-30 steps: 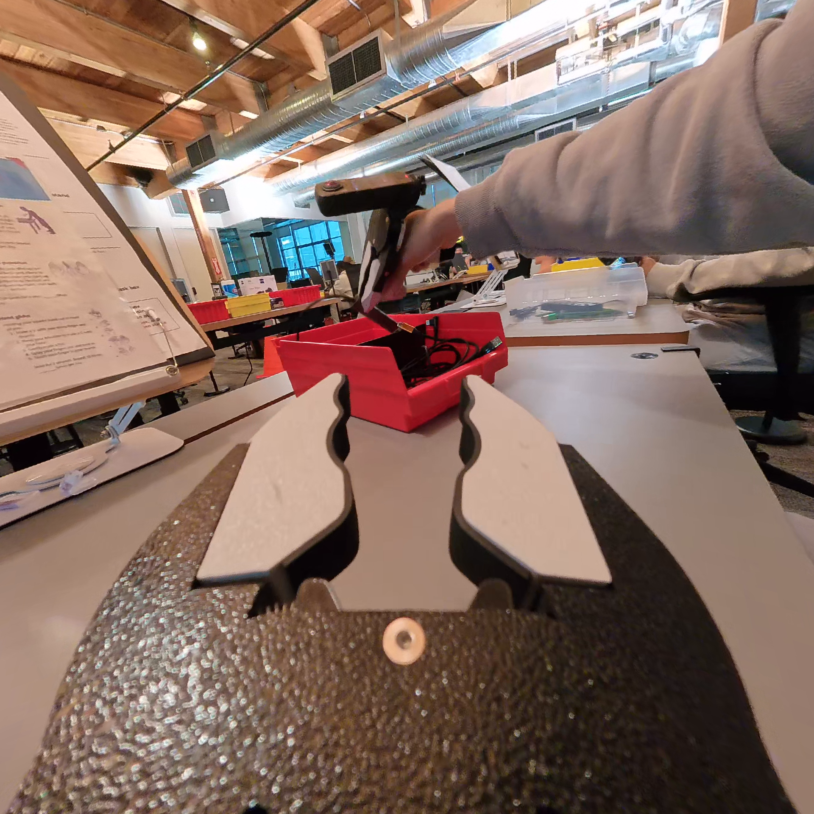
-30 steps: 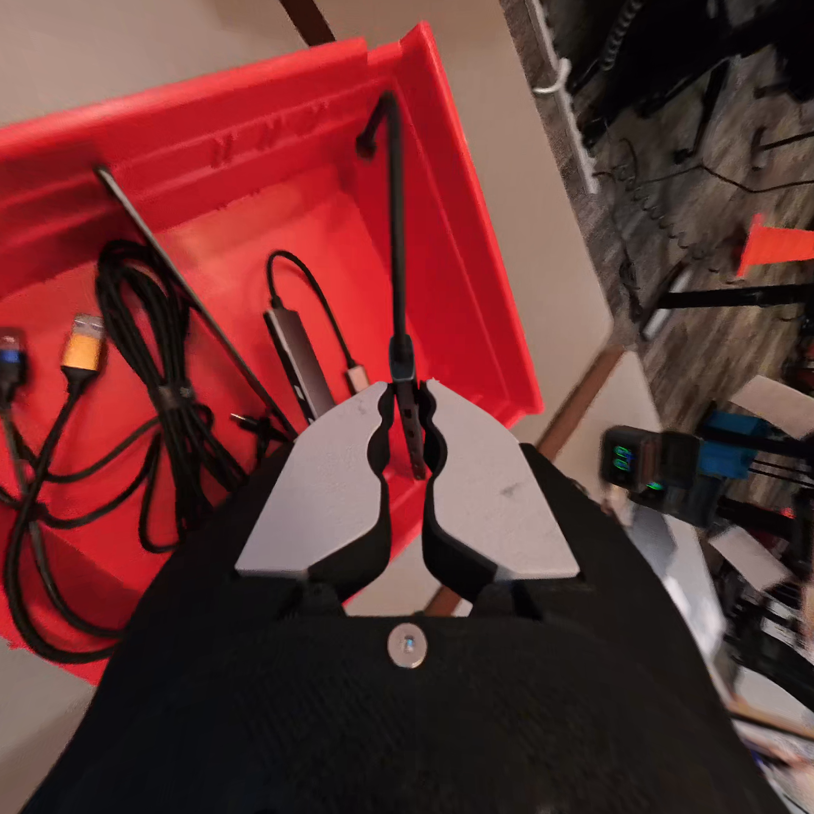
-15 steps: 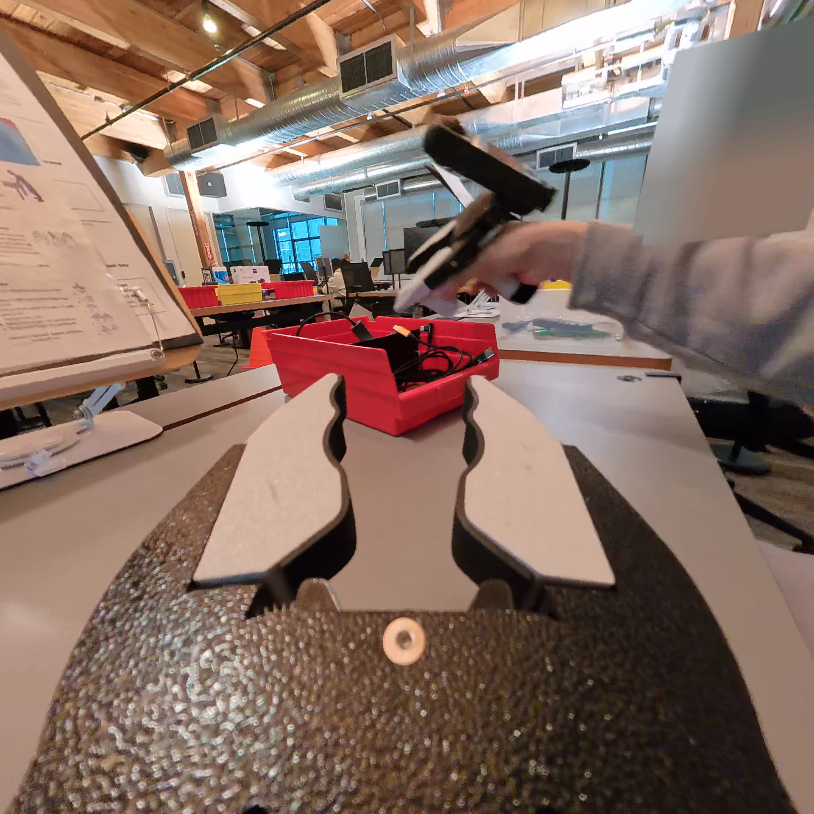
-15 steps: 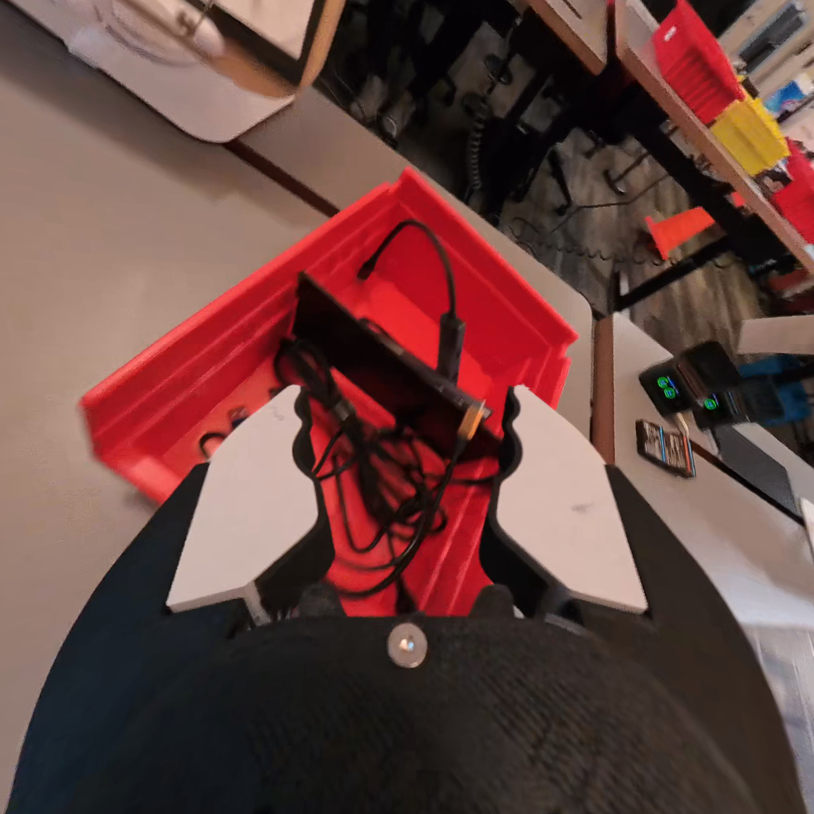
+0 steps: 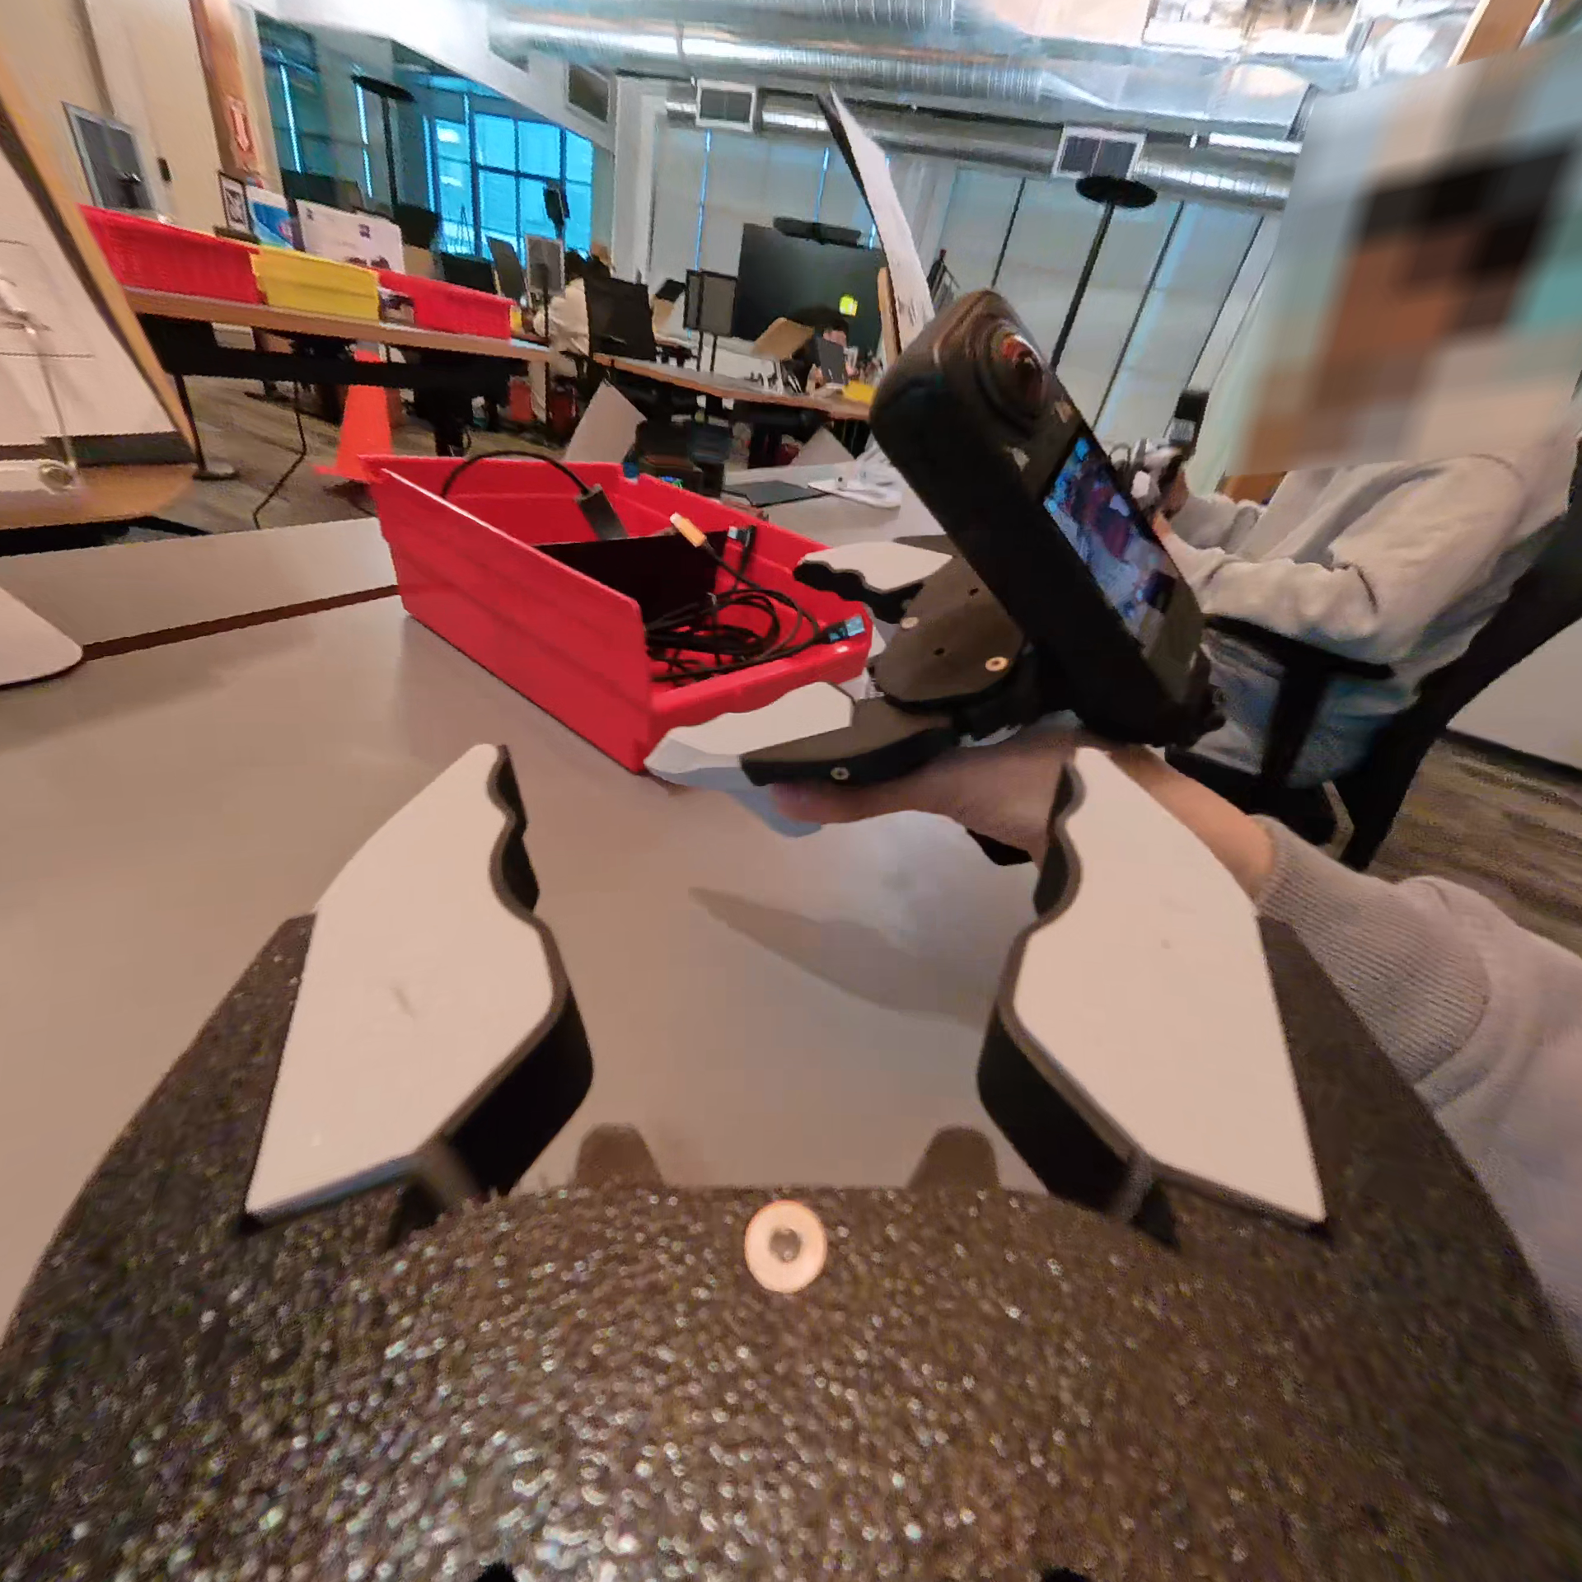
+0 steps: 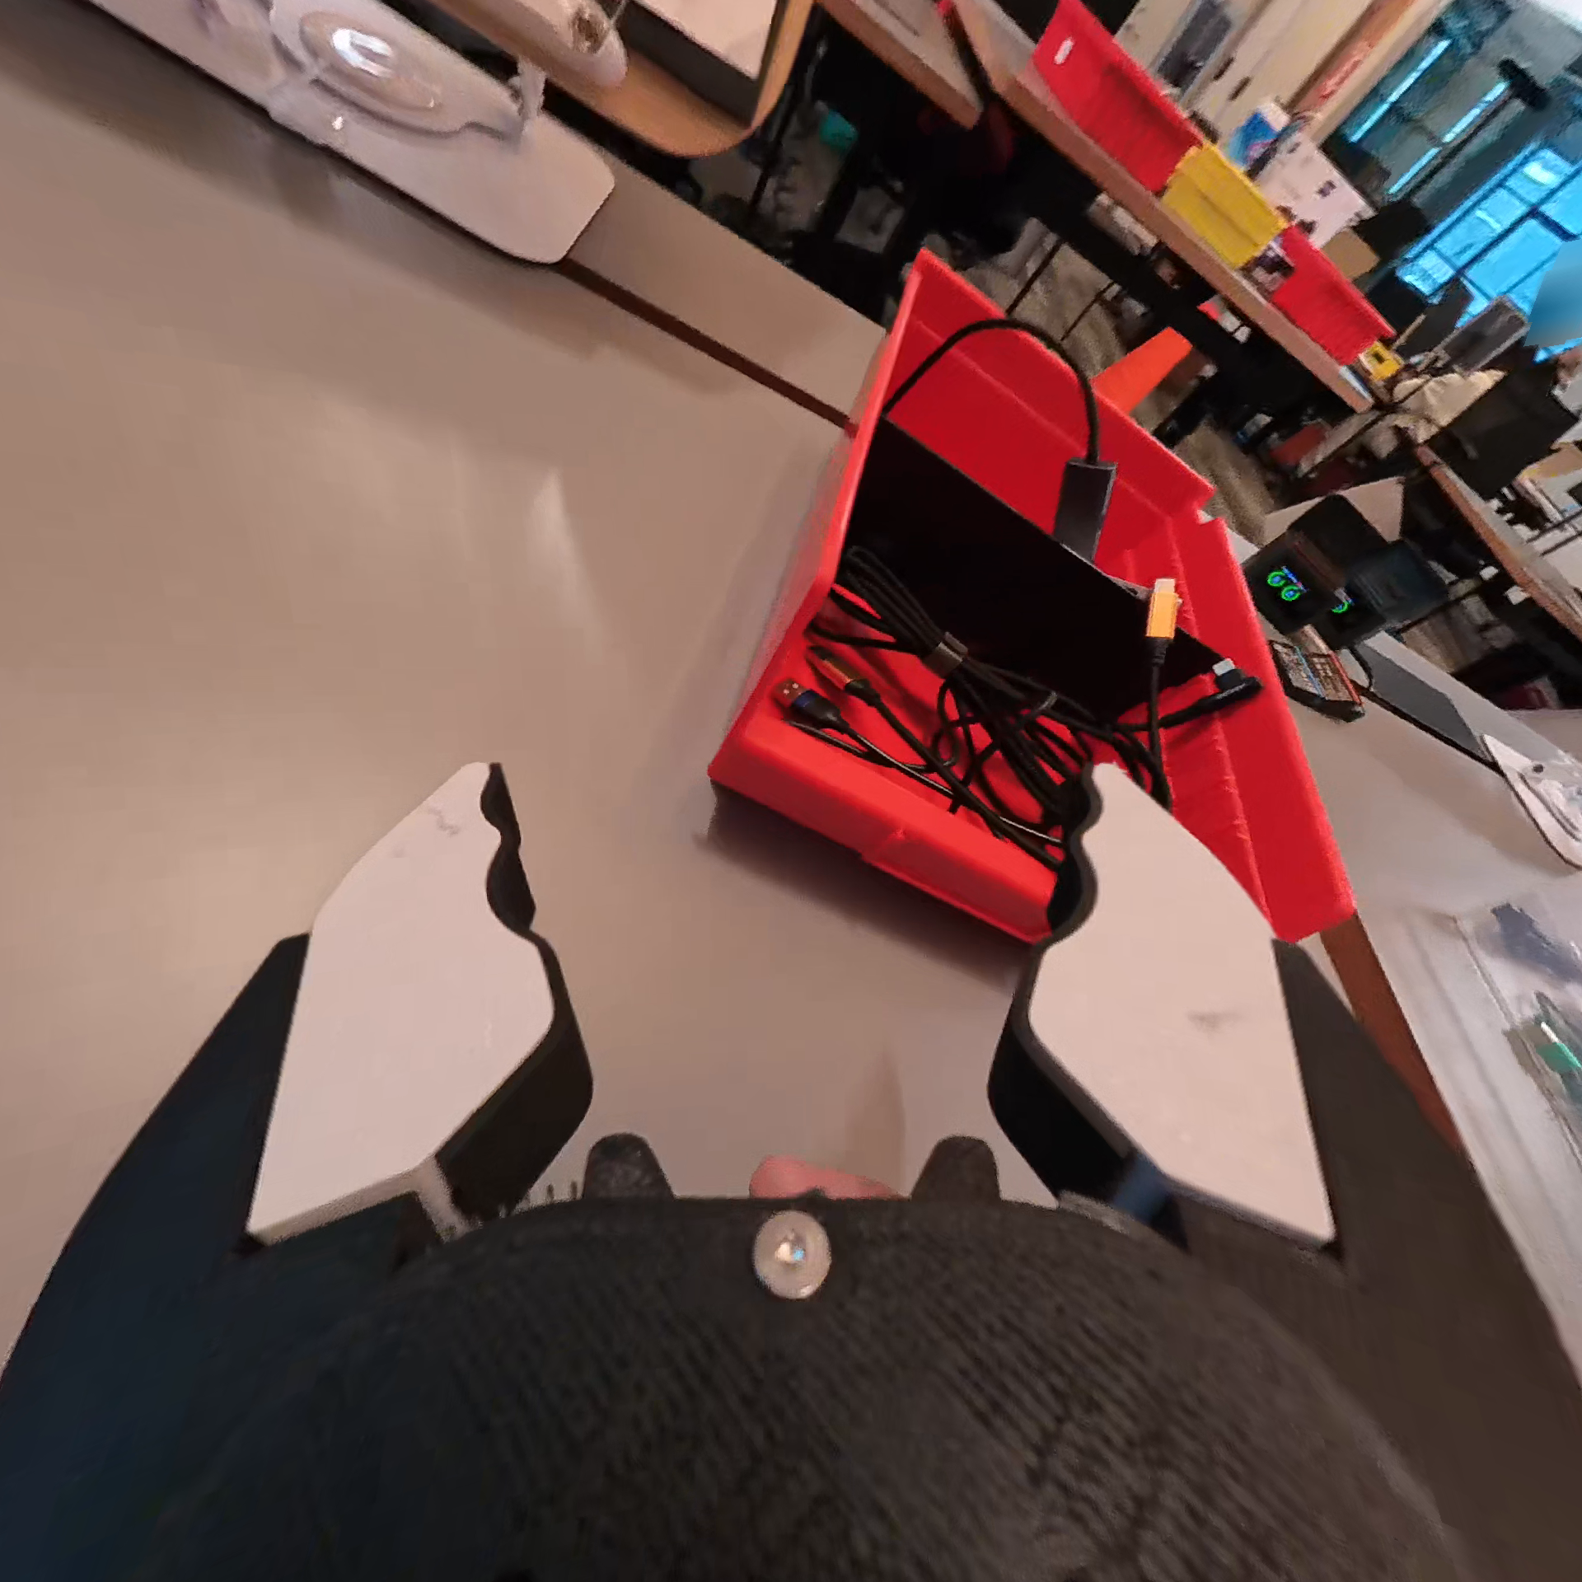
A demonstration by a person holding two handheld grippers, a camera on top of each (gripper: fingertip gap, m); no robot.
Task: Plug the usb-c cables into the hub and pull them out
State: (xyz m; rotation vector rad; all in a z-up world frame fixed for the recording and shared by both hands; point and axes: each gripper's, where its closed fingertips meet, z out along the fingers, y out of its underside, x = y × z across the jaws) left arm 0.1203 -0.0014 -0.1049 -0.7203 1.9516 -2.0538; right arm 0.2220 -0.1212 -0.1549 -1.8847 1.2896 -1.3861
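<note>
Left gripper [image 5: 783,800]: jaws spread wide, nothing btwn them, only bare grey desk [image 5: 214,770] underneath. Right gripper [image 6: 792,822]: jaws also wide apart and empty, hovering over the desk just short of the red bin [image 6: 1284,796]. In the left wrist view the right gripper [image 5: 822,642] sits just beside the bin's near corner, held in a hand [image 5: 967,800] w/ a grey sleeve; a black camera [image 5: 1036,531] is mounted on top of it.

Inside the bin: black divider [image 6: 984,556] across the middle. Tangle of black usb-c cables [image 6: 984,702] on the near side of it, one orange-tipped plug [image 6: 1162,608] leaning up against the divider. On the far side of the divider, the hub [image 6: 1083,505] stands propped, its black lead arching up over the bin's back wall. Nothing gripped; cables all rest in the bin.
</note>
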